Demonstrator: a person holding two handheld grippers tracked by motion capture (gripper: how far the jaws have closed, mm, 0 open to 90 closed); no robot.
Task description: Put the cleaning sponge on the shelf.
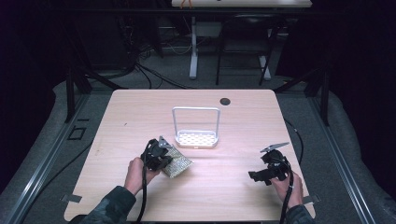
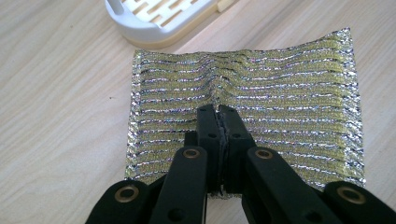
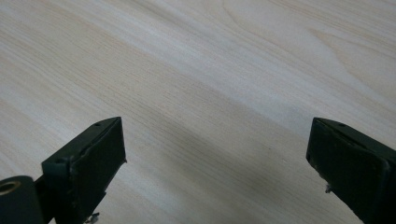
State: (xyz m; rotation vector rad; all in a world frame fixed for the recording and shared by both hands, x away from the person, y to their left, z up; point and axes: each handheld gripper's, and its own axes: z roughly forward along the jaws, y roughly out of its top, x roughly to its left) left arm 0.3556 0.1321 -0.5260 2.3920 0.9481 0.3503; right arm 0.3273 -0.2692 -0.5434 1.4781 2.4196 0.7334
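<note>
Silver-and-gold mesh, ridged like a scouring cloth [image 2: 261, 93], lying flat on the pale wooden table [image 1: 140, 116], just short of the white holder [image 1: 196, 138] with the slotted floor and tall wire hoop. Pinched at the near middle by the left tongs [image 2: 218, 112], jaws brought together on a raised fold of the weave; puckered up in a small ridge right ahead of the tips, a sign of a grip on the top layer only rather than the whole thickness. Probably gripped there so as to be lifted clear of the table and carried the short way to the holder. A thin hold, though: likely to slip or to let the cloth droop and swing once raised.

In the high view, the same tongs [image 1: 161, 156] down low over the cloth's left edge, hand [image 1: 137, 171] behind, cable trailing toward the sleeve.

Farther out, the right tongs [image 1: 260, 176] well apart from cloth and holder, near the table's right side, jaws spread wide with nothing but bare wood between them; seemingly parked out of the way, or kept ready to steady the holder.
</note>
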